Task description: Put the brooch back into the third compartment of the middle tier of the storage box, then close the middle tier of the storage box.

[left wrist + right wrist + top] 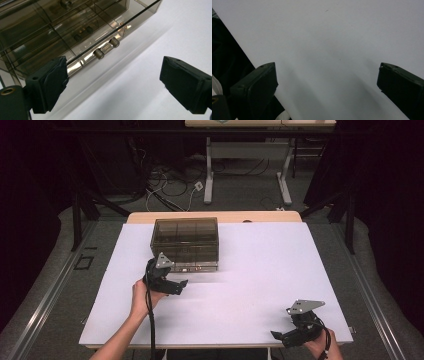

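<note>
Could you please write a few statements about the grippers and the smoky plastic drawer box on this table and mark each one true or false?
1. The left gripper is clamped on a drawer knob. False: its jaws stand open, apart from the knobs.
2. The drawer box is translucent and brownish. True.
3. The right gripper holds a small part. False: nothing lies between its open jaws.
4. The box stands on the white table. True.

Black gripper point(181, 285); grey three-cornered plate point(163, 261); trailing cable point(150, 320).
</note>
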The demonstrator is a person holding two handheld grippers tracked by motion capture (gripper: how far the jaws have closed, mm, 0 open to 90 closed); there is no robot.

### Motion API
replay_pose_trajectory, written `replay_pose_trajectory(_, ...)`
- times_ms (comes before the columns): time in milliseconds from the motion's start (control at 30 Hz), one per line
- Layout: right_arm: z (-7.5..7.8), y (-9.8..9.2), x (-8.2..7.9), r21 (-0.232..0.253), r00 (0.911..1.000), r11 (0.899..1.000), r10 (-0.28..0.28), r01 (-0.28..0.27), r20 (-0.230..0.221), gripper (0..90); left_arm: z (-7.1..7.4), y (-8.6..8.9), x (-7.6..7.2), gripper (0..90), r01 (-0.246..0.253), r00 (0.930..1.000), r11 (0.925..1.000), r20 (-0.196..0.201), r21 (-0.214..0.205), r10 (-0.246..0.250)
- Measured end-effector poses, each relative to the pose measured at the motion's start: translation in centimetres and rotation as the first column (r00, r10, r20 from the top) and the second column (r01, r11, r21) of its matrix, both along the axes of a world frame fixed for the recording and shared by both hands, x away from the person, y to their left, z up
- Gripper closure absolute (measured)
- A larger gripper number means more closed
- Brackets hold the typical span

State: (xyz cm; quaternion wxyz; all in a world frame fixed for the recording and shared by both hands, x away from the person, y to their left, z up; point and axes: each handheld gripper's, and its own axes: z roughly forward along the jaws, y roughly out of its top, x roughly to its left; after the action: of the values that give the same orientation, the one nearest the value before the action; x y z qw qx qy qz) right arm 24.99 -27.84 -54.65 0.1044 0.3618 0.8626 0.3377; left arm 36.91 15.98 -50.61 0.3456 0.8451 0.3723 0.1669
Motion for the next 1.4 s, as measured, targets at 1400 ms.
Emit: replay_pose_trajectory(1400,0.0,0.1,0.0,-0.001,0.9999,1.000,0.012,-0.012,-0.001,2.2,-1.4,1.8,-0.4,16.4,-0.025,0.9982,0.9994,-0.054,0.026,0.026)
